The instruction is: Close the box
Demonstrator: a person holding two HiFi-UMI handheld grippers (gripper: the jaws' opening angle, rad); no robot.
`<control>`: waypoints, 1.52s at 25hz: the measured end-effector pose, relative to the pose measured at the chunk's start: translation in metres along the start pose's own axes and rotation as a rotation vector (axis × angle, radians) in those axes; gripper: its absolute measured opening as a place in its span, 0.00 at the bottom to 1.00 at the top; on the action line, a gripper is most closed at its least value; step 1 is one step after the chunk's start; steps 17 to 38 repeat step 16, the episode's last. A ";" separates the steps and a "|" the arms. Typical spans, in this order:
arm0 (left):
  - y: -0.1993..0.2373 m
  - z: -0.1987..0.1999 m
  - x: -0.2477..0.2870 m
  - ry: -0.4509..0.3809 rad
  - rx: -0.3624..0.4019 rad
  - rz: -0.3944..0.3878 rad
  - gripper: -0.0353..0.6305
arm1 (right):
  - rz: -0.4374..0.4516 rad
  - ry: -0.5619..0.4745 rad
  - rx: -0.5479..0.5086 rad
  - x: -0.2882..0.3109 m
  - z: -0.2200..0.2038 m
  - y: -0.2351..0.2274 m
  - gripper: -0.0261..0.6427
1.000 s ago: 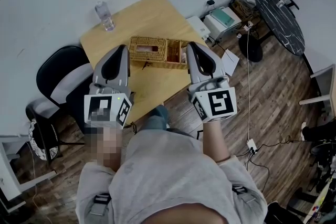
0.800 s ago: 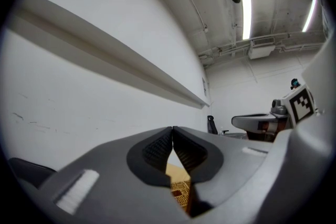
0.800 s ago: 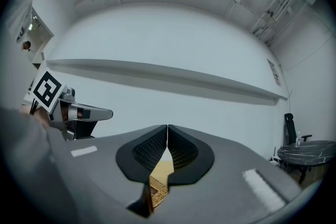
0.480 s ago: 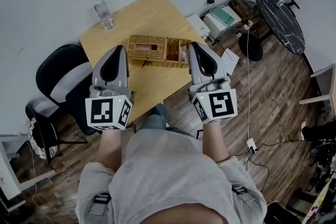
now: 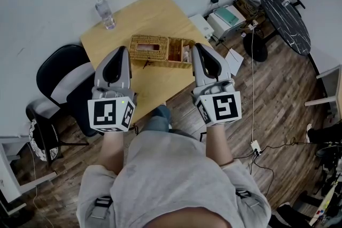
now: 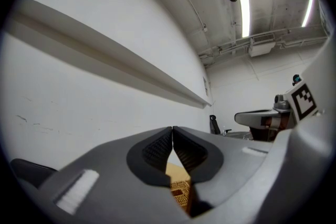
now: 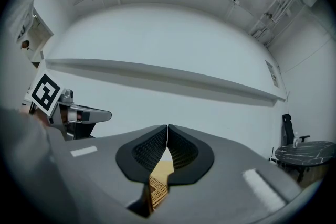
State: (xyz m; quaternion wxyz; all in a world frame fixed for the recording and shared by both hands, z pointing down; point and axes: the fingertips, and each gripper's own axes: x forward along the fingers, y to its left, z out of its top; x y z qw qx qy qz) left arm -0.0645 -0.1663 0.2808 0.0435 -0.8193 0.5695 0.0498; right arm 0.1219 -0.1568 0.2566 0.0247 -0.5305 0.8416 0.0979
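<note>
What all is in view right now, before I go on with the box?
Wicker box: one, woven tan, middle of table.
Water bottle: one, clear, table's far left corner.
Table: one, light wood.
Office chair: one, black, left of table.
Round table: one, dark, far right.
Left hand-held gripper: one, grey, shut, empty, near the box's left end.
Right hand-held gripper: one, grey, shut, empty, near the box's right end.

The left tongs (image 5: 121, 51) and right tongs (image 5: 196, 48) hang just before the wicker box (image 5: 156, 55), apparently open, on the table (image 5: 144, 13).
</note>
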 end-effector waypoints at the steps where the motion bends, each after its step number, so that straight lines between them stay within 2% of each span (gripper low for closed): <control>1: -0.001 0.000 0.000 0.000 -0.001 0.000 0.14 | -0.001 0.000 0.001 -0.001 0.000 -0.001 0.05; 38: -0.008 -0.002 0.004 0.005 -0.002 -0.007 0.14 | -0.019 0.000 0.000 -0.007 0.001 -0.009 0.05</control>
